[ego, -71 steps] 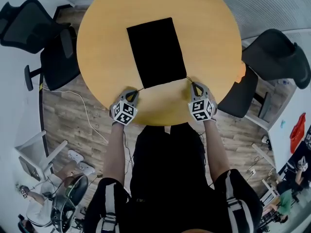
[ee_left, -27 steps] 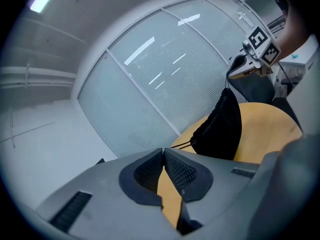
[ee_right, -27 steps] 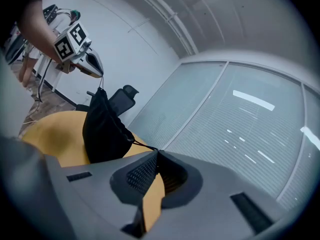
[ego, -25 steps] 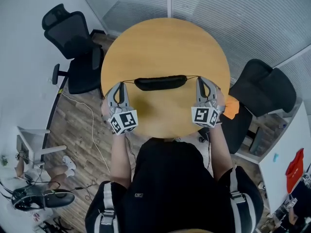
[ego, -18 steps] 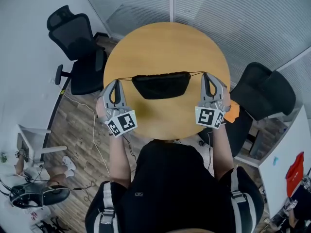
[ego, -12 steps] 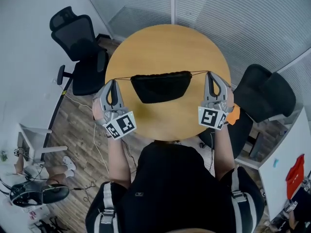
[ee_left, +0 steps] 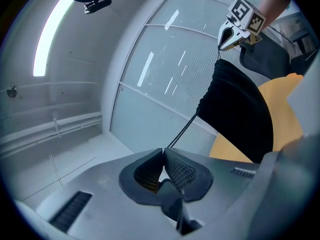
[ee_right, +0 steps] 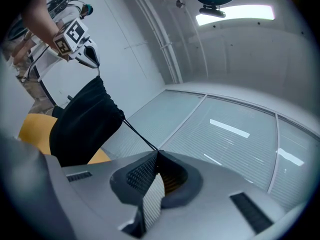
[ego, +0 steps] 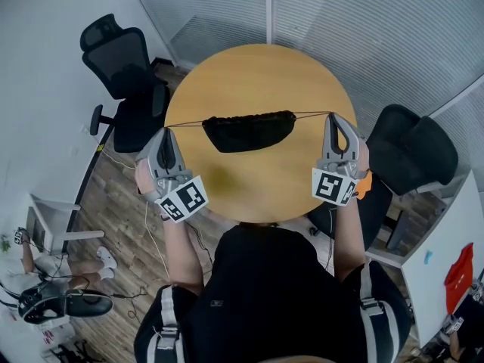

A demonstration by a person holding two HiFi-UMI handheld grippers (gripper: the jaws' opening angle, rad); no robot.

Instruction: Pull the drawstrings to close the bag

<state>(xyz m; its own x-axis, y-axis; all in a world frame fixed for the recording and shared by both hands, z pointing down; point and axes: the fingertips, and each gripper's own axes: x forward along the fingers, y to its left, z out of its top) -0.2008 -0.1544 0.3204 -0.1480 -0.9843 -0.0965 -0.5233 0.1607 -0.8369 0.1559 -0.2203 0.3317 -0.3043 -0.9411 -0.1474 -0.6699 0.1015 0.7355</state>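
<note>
Pinching a taut drawstring (ego: pixel 185 124) in the closed jaws of left gripper (ego: pixel 167 130) and right gripper (ego: pixel 331 116) alike, suspending the bag (ego: pixel 248 131) mid-frame above the bench (ego: pixel 257 184).

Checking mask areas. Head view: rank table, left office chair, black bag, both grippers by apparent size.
1. Table
2. Left office chair
3. Black bag, left gripper, right gripper: too alike to rank; the grippers sit nearer the camera.
</note>
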